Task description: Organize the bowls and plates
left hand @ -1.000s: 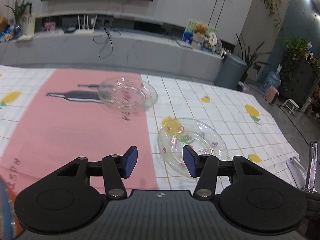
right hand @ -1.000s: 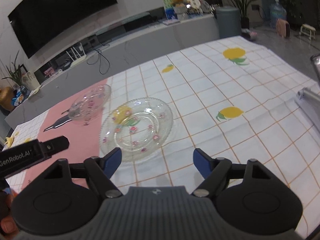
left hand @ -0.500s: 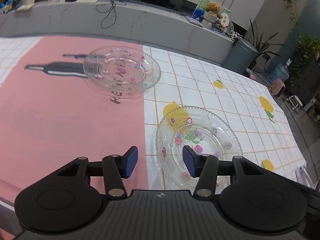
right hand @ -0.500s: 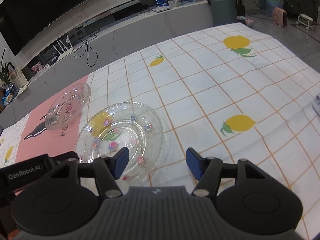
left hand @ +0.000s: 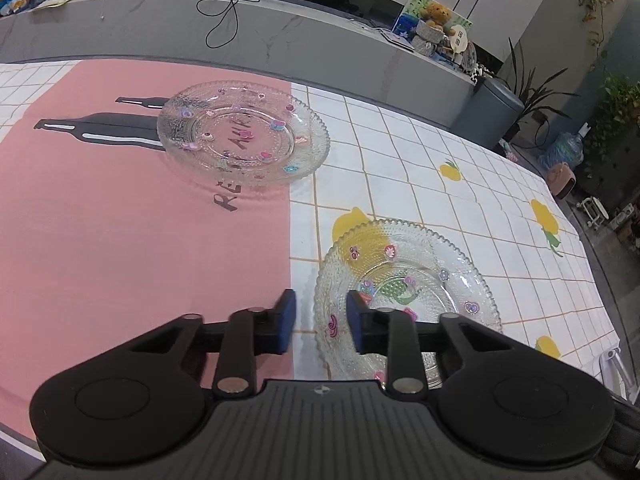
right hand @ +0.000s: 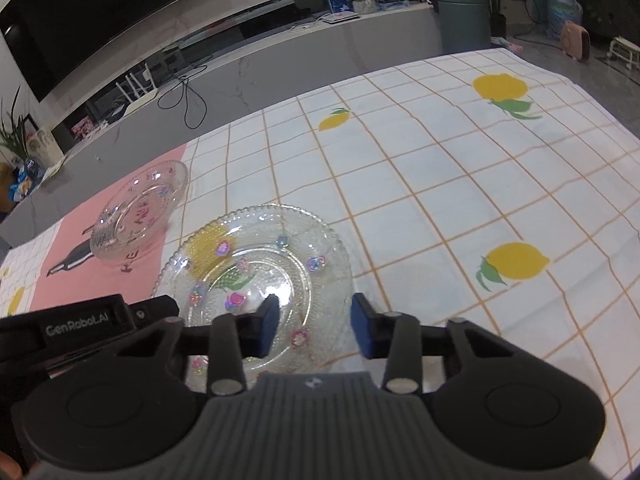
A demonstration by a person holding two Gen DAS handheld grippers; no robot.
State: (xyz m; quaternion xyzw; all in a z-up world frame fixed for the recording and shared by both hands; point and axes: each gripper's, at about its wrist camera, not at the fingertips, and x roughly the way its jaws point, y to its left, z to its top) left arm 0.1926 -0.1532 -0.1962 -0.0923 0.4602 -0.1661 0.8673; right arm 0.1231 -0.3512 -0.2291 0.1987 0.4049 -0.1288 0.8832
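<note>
Two clear glass plates with small coloured flower marks lie on the table. The near plate [left hand: 408, 288] [right hand: 256, 276] sits on the white checked cloth. The far plate [left hand: 240, 132] [right hand: 140, 208] sits on the pink panel. My left gripper [left hand: 320, 322] is open and straddles the near plate's left rim. My right gripper [right hand: 314, 330] is open, with its left finger over the near plate and its right finger just past the right rim. Neither holds anything.
The tablecloth [right hand: 460, 184] is white with orange grid lines and lemon prints, with a pink panel [left hand: 120, 220] at the left. A grey counter [left hand: 280, 40] with cables and a teddy bear runs behind. A metal object [left hand: 616, 364] lies at the table's right edge.
Both grippers have moved forward and down toward the near plate, which now looks larger and sits between the fingers. The right gripper's fingers have narrowed a little. The plates have not moved.
</note>
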